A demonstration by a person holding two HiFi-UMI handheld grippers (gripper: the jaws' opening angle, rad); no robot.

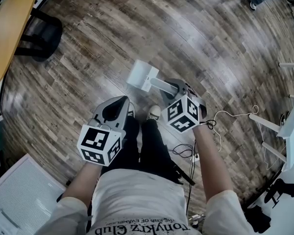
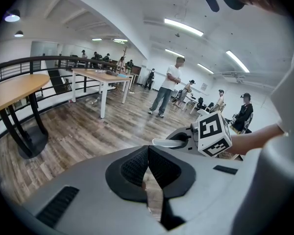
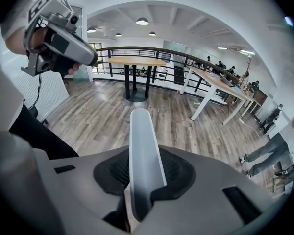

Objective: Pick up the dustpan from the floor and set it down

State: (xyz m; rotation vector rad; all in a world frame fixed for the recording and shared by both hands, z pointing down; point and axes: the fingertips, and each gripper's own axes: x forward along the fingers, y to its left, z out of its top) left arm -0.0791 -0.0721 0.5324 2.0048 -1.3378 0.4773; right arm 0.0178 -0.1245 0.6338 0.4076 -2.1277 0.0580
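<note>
Dustpan (image 1: 143, 75) first: its pale pan sat out ahead of my feet, low over the wooden floor (image 1: 78, 53), though I could not tell whether its lip rested on the boards or hung just clear. Its long handle (image 3: 143, 146) ran back to my right claw (image 1: 180, 89), whose ribbed pads were clamped on it from both sides, near the end away from the pan. My left claw (image 1: 120, 103) was closed on nothing, its pads touching, off to the side and apart from the dustpan. I judged the thing to be light, stiff plastic, smooth enough to swivel in a grip. Held that far from the pan, the pan's weight would want to swing down and twist the handle between the pads. A firm squeeze on the handle's flat faces seemed the right hold, and a slow, level lowering the safest way to set it down.
</note>
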